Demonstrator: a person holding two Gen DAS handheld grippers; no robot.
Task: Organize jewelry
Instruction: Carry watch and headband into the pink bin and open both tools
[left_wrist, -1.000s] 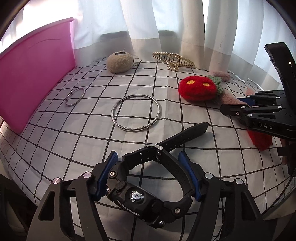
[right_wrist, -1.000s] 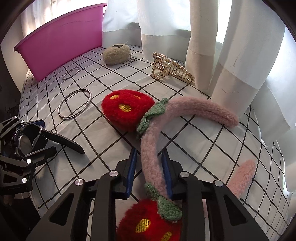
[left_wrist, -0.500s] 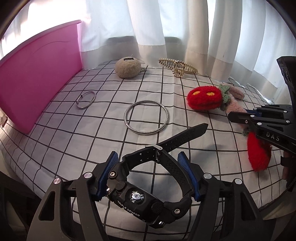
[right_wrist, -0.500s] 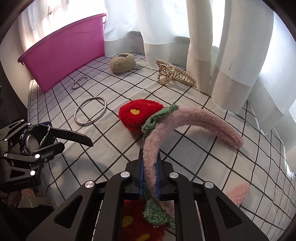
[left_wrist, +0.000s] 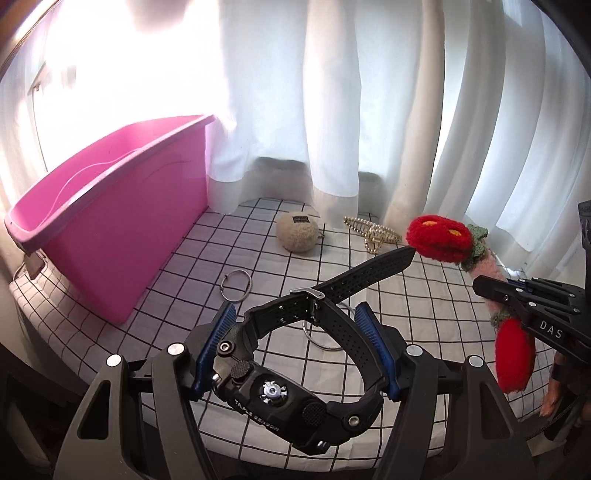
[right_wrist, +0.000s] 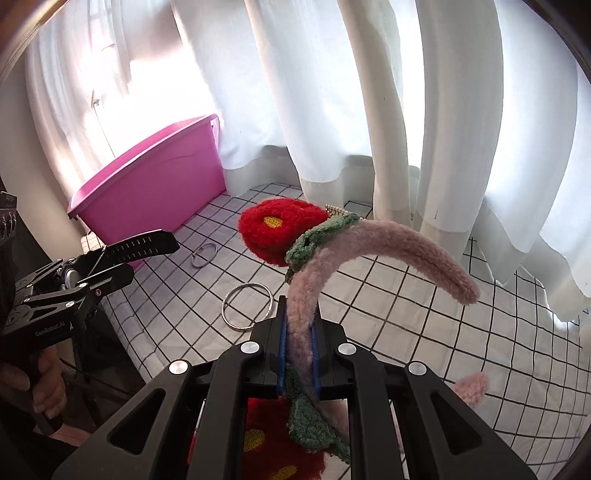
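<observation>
My left gripper (left_wrist: 293, 345) is shut on a black wristwatch (left_wrist: 295, 369) and holds it above the checked cloth; it also shows in the right wrist view (right_wrist: 110, 273). My right gripper (right_wrist: 298, 354) is shut on a fuzzy pink headband (right_wrist: 369, 243) with red strawberries (right_wrist: 279, 229), lifted off the table; it also shows in the left wrist view (left_wrist: 439, 238). A pink tub (left_wrist: 110, 229) stands at the left. On the cloth lie a large silver bangle (right_wrist: 247, 304), a small ring (left_wrist: 236, 286), a gold claw clip (left_wrist: 371, 230) and a beige fuzzy ball (left_wrist: 297, 232).
White curtains (left_wrist: 332, 110) hang behind the table. The checked cloth (left_wrist: 184, 266) ends at the near edge, with dark space below. The person's hand (right_wrist: 40, 380) holds the left gripper's handle.
My right gripper closed on the headband and lifted it off the cloth. Both grippers rose and pulled back, the left one keeping the watch.
</observation>
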